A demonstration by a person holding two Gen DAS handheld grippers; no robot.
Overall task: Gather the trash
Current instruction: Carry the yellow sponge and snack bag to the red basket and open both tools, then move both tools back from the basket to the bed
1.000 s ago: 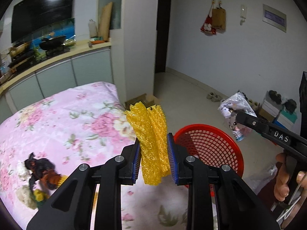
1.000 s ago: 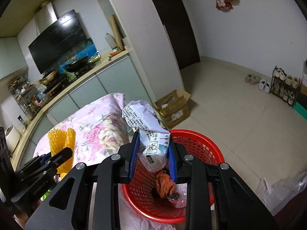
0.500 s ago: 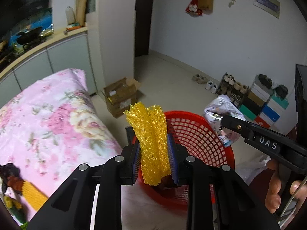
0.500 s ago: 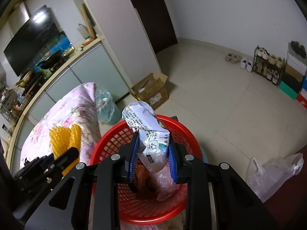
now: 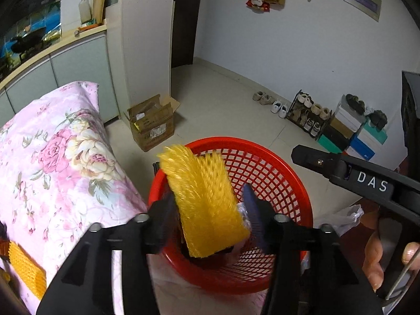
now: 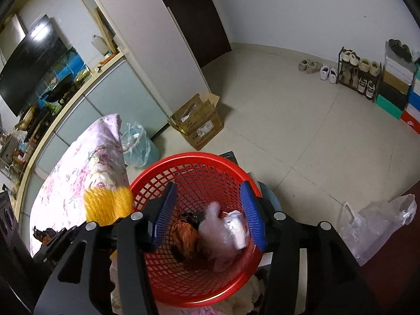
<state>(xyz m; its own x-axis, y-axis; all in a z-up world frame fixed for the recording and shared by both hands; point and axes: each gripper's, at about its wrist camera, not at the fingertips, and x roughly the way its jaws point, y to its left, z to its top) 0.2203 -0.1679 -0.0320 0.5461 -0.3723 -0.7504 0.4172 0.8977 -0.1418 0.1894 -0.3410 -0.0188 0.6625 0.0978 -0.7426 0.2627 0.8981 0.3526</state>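
A red mesh basket [image 5: 275,173] [image 6: 189,162] stands beside a pink floral bed. My left gripper [image 5: 212,210] is open above it; the yellow foam net [image 5: 204,202] sits blurred between the spread jaws, tilting into the basket. It also shows in the right wrist view [image 6: 107,204] at the basket's left rim. My right gripper [image 6: 207,210] is open over the basket. The white plastic wrapper [image 6: 231,231] lies blurred inside with clear plastic and an orange-brown scrap [image 6: 183,236].
A cardboard box [image 5: 152,123] [image 6: 199,126] stands on the tiled floor behind the basket. A shoe rack [image 6: 359,73] and stacked boxes line the right wall. A clear bag [image 6: 375,225] lies on the floor at right. More yellow net [image 5: 23,270] lies on the bed [image 5: 52,144].
Both grippers opened over the basket. The white wrapper dropped from the right gripper into the basket. The yellow net is loose and falling between the left jaws.
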